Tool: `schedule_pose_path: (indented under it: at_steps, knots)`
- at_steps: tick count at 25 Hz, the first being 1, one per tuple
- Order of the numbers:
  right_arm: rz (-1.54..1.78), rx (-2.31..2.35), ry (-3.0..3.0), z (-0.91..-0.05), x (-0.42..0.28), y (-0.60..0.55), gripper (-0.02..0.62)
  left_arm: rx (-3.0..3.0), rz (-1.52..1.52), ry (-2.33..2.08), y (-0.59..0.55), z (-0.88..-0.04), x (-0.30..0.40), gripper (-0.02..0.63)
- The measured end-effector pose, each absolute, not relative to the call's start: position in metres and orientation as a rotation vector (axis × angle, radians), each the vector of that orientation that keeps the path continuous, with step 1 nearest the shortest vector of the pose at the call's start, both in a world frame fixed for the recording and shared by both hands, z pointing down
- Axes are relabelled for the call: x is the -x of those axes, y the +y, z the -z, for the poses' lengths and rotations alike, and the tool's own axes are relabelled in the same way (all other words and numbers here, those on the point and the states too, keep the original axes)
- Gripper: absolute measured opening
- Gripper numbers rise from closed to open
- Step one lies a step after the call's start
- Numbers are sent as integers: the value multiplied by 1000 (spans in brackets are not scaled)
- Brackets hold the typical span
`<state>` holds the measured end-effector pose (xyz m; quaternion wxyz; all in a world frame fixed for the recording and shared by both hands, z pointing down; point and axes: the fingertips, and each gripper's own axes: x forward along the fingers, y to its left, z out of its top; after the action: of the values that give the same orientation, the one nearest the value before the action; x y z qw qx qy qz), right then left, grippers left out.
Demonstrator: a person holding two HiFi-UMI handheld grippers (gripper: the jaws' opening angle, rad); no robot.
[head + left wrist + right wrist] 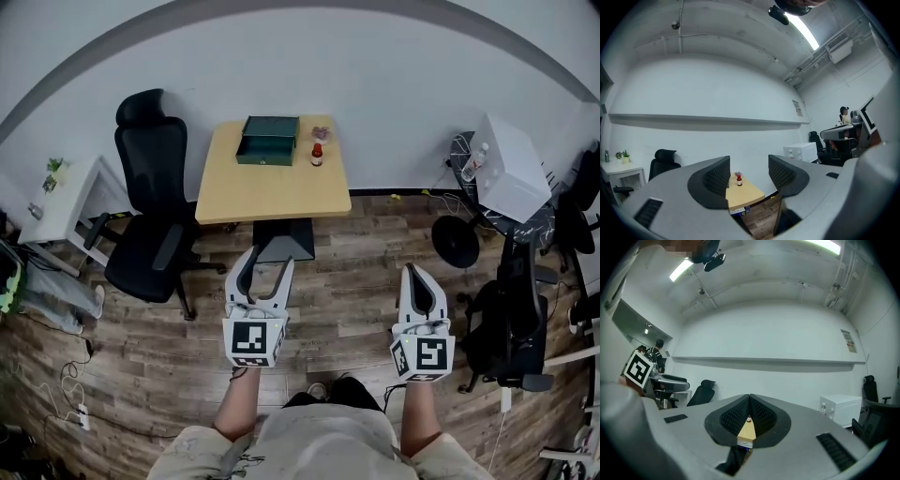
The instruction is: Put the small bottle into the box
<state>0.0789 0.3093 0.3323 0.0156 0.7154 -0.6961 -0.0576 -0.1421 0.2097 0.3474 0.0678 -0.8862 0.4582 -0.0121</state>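
Head view: nothing started, both tools well short of the table (272,192). The small bottle (317,155) stands upright near the far right edge, just right of the green box (268,141); apart, not touching. A small purplish item (321,132) sits just behind the bottle; can't tell what it is.

Left gripper (264,264): jaws wide apart, nothing between them. Its own view frames the bottle (738,178) in the gap, far off. Right gripper (419,274): jaws pressed together at the tips, empty.

Step in hand, as I read it: walk up and reach.
- Left is already spread and lined up; bottle is on the right side though, so right works too once its jaws are spread.
- Grab the body below the red cap, jaws level, so it doesn't tip.
- Come in from the front, so as not to bump the purplish item.
- Box looks open, lid up; confirm up close before lowering in.
- Black chair (150,216) sits left of the table; approach centre-right.
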Motion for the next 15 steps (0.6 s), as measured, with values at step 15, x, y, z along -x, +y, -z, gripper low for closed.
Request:
schedule_pose_path:
  at_steps: [15]
  knots:
    - [210,-2210,-2189,-341,-147,212,14,2630,51,1410,118,-350,87,258]
